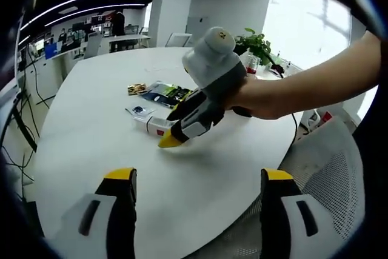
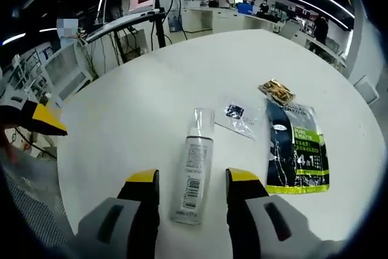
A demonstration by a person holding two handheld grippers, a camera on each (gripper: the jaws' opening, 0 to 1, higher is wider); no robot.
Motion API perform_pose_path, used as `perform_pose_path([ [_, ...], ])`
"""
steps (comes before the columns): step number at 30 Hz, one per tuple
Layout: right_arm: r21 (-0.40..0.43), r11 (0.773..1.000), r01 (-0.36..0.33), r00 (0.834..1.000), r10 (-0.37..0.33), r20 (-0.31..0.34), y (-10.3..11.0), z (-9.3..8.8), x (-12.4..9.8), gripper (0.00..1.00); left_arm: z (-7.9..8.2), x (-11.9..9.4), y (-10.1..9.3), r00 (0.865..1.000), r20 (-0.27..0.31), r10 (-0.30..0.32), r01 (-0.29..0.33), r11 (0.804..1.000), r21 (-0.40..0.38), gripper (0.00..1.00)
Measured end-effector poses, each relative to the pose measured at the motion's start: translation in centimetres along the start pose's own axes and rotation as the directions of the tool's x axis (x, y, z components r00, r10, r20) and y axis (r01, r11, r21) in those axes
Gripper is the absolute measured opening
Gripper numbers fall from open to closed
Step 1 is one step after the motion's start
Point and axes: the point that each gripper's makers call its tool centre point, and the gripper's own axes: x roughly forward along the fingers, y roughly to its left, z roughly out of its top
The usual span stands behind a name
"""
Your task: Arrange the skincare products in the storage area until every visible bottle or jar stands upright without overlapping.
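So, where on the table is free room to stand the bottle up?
Bare tabletop lies left of the lying bottle, toward the table edge, and beyond its cap. To its right it is crowded: clear sachet, green-black pouch, small gold packet. The right gripper straddles the bottle.

The left gripper view sat back near the worktop [image 1: 91,125] edge, looking across at the right gripper [image 1: 173,139] from a fair way off. The right gripper view hung close and low over the lying bottle [image 2: 194,171] — both views shared the bottle and the green packet [image 2: 297,144].
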Motion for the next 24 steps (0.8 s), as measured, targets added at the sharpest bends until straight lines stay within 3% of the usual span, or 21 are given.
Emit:
perform_pose_path([
  [7,-0.019,1.000,-0.001,1.000,0.001,0.000,-0.1,0.0,0.0,0.30,-0.1,0.0,0.1,1.000,-0.004,0.005,-0.005,1.000,-0.004,0.79],
  [9,-0.084,0.996,0.024,1.000,-0.025,-0.007,-0.4,-0.1,-0.2,0.23,0.0,0.0,0.1,1.000,-0.003,0.004,-0.004,1.000,-0.007,0.79],
  [13,-0.087,0.996,0.006,1.000,-0.004,0.029,-0.1,0.1,-0.3,0.22,-0.1,0.0,0.2,1.000,-0.005,0.005,-0.005,1.000,-0.007,0.79],
  [20,0.005,1.000,-0.027,0.998,0.027,0.052,0.1,0.1,-0.9,0.21,-0.1,0.0,0.2,1.000,-0.005,0.008,-0.008,1.000,-0.007,0.79],
  [24,0.010,0.999,-0.036,0.998,0.036,0.059,0.1,0.1,-1.5,0.21,0.1,0.0,0.2,1.000,0.001,0.009,-0.009,1.000,-0.005,0.79],
])
